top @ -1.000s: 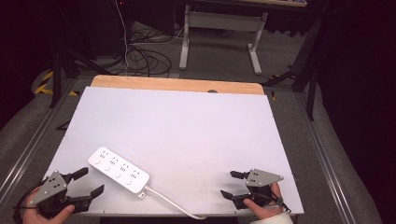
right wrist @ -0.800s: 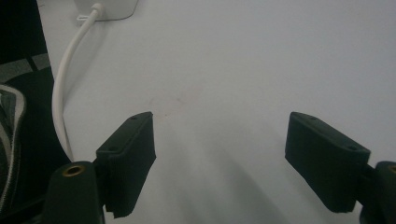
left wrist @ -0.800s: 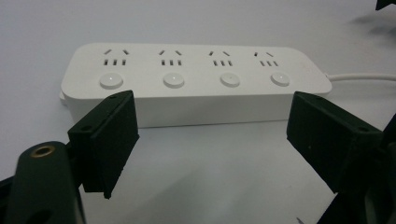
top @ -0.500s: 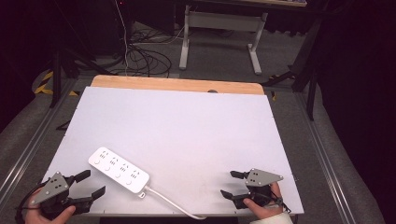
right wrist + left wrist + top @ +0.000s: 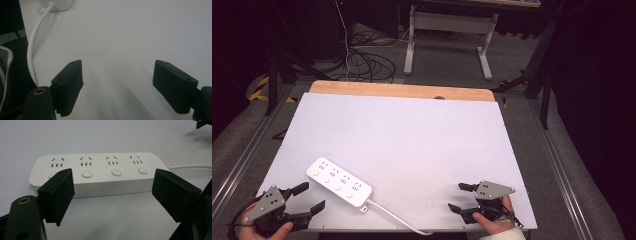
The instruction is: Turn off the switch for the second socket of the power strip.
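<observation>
You are sliding your left gripper back, jaws wide, so the long white plastic power strip is sitting just ahead; your right gripper is waiting, jaws wide too.

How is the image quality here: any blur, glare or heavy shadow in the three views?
High view: table evenly lit, surroundings dark, slightly soft. Left gripper view: power strip sharp, the near black pads a bit soft, no glare. Right gripper view: dimmer, soft shadows under the open jaws, the cord and strip end blurred at top left.
</observation>
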Tool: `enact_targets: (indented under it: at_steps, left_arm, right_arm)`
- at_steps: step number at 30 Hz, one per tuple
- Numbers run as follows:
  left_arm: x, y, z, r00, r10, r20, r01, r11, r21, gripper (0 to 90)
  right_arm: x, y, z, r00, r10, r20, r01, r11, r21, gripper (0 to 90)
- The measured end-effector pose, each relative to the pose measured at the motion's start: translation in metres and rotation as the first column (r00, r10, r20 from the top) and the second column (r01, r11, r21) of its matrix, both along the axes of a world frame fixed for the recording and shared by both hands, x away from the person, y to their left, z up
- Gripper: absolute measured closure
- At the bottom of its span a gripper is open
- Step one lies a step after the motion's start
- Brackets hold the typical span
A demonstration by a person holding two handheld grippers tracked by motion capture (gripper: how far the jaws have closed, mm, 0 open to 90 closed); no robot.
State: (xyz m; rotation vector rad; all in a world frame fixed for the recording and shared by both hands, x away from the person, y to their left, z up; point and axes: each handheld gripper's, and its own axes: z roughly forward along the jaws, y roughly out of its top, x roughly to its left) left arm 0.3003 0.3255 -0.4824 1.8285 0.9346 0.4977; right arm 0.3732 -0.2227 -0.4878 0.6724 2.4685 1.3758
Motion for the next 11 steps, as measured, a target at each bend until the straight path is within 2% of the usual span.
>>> enact_targets:
  at_steps: [11]
  left_arm:
    - [-0.0001, 0.0003, 0.0005, 0.9995, 0.025, 0.022, -0.025, 0.9996, 0.013, 18.4]
  right_arm:
    - [0.0001, -0.0005, 0.0000, 1.0000, -0.002, 0.000, 0.002, 1.000, 0.001, 25.0]
